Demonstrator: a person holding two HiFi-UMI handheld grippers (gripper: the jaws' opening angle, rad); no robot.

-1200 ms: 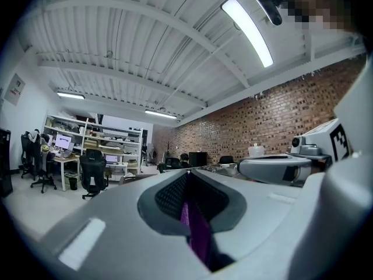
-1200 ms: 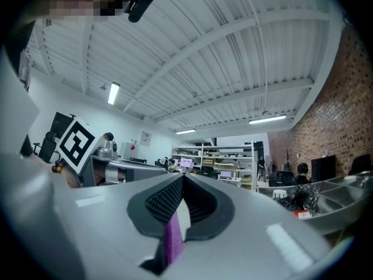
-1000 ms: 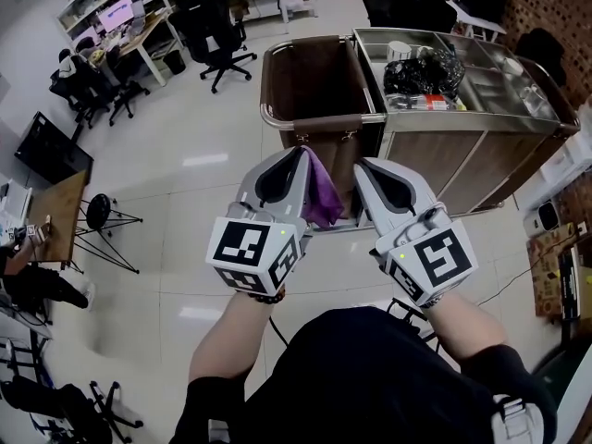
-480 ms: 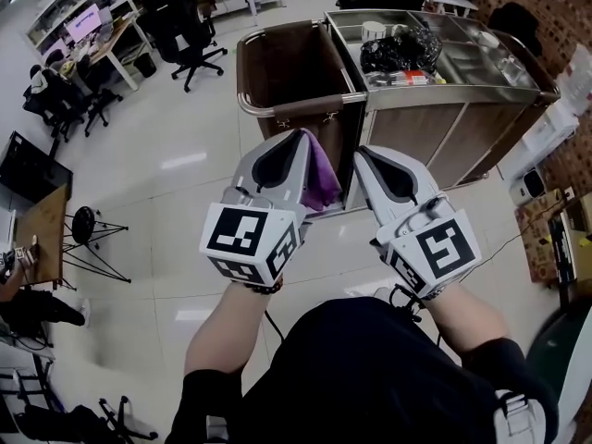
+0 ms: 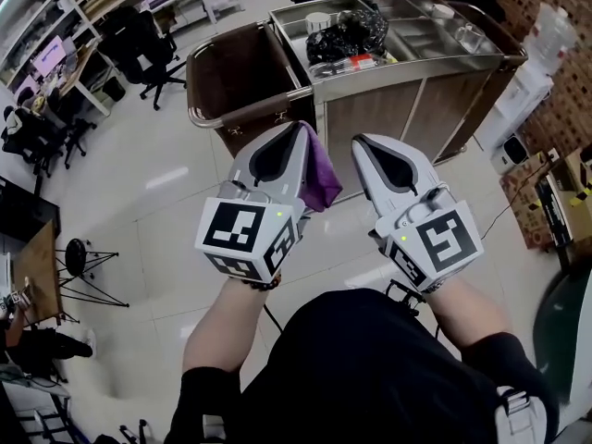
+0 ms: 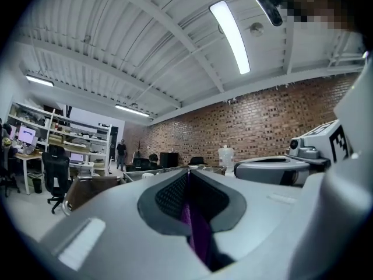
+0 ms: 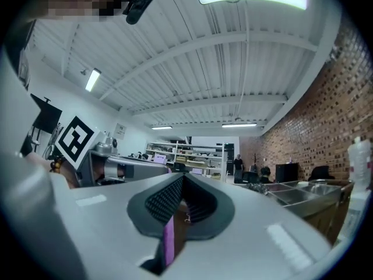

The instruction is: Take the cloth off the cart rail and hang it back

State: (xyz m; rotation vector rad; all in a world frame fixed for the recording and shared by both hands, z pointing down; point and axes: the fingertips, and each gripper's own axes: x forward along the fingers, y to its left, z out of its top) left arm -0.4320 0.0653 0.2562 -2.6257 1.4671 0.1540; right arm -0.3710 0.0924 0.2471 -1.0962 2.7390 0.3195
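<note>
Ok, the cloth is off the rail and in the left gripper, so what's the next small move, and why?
Probably carry the left gripper forward and over the cart rail, jaws closed. The purple cloth is pinched in it and hangs free beside it, short of the cart, with the rail ahead, so the cloth has to reach the rail before any release.
</note>
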